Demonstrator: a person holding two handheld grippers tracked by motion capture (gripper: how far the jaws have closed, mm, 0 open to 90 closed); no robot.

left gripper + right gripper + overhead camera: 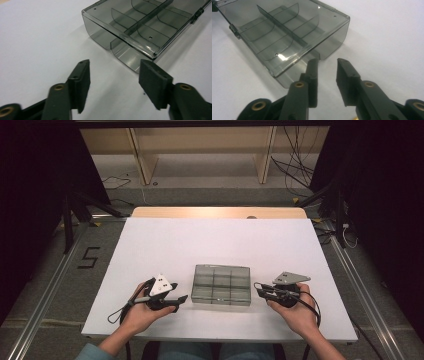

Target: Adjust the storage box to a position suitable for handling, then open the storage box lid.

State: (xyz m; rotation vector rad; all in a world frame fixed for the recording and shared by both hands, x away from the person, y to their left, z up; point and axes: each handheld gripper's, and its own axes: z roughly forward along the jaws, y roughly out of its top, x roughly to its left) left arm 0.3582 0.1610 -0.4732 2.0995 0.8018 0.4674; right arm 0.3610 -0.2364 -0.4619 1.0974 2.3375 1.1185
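High view: a white table (165, 245) carries a smoky clear plastic box (221, 284) with divided compartments, sitting near the middle of the table's near edge, its long side running left to right. The left gripper (181, 298) lies just off the box's left end, pointing toward it; the right gripper (260, 291) lies just off the right end, pointing back at it. So the box sits between the two tools, each about equally near.

In the left gripper view, the jaws stand well apart with nothing between them, and the box (140, 27) lies ahead and to the right. In the right gripper view, the jaws stand a little apart, also holding nothing, with the box (279, 35) ahead and to the left, its corner close to one jaw tip.
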